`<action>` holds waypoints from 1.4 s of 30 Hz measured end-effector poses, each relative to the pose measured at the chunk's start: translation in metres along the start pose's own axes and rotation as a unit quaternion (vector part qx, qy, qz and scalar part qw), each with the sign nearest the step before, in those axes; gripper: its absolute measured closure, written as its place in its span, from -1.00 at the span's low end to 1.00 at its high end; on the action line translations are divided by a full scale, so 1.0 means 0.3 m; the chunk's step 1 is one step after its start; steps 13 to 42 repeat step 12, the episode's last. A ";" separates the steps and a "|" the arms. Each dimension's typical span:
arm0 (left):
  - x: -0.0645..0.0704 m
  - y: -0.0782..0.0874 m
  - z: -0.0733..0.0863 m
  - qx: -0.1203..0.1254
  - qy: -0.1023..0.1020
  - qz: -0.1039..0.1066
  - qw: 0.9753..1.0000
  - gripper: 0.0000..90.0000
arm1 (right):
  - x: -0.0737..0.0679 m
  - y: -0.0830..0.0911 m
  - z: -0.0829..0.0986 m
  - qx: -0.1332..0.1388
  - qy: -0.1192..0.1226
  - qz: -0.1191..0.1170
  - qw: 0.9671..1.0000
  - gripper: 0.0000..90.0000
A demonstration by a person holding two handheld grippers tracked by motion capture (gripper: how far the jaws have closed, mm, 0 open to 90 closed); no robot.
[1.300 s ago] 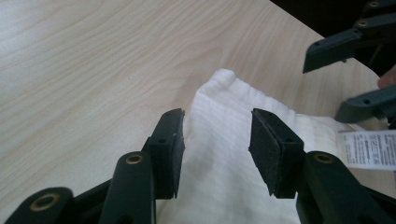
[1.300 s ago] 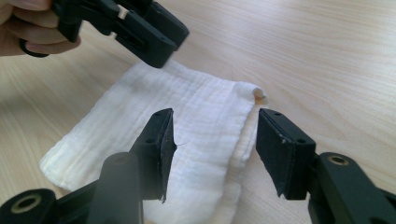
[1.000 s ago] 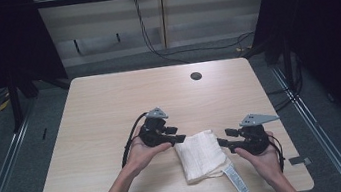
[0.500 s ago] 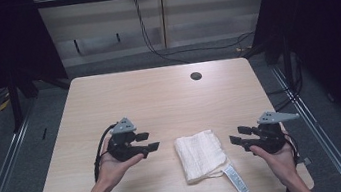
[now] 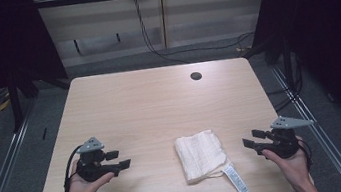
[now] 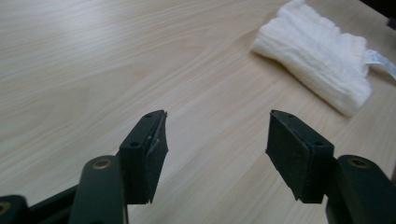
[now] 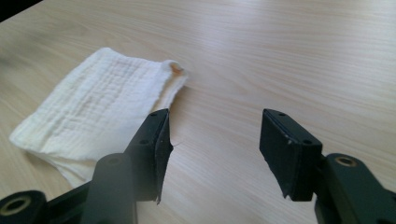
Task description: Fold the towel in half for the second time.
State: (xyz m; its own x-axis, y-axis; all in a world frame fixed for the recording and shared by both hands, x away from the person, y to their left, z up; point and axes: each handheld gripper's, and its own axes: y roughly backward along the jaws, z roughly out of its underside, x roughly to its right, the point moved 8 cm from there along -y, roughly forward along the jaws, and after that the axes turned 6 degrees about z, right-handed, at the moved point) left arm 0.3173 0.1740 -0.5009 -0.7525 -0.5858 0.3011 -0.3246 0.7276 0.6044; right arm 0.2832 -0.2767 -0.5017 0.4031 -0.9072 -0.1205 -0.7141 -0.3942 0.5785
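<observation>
Light wood table (image 5: 151,114), dark room, cables on the floor behind. Round dark hole (image 5: 196,76) near the far edge. Folded white cloth (image 5: 200,155) lies near the front edge, its tag (image 5: 235,180) pointing toward me, nothing blocking it. My left gripper (image 5: 123,164) and right gripper (image 5: 249,145) sit well apart on either side, jaws wide, holding nothing. Since a second ago both have pulled away from the cloth.
</observation>
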 end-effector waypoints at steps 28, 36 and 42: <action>-0.076 0.017 0.083 0.023 0.013 -0.033 0.999 -0.21 | 0.061 -0.015 0.060 -0.004 -0.004 0.037 0.999 -0.18; -0.076 0.017 0.083 0.023 0.013 -0.033 0.999 -0.21 | 0.061 -0.015 0.060 -0.004 -0.004 0.037 0.999 -0.18; -0.076 0.017 0.083 0.023 0.013 -0.033 0.999 -0.21 | 0.061 -0.015 0.060 -0.004 -0.004 0.037 0.999 -0.18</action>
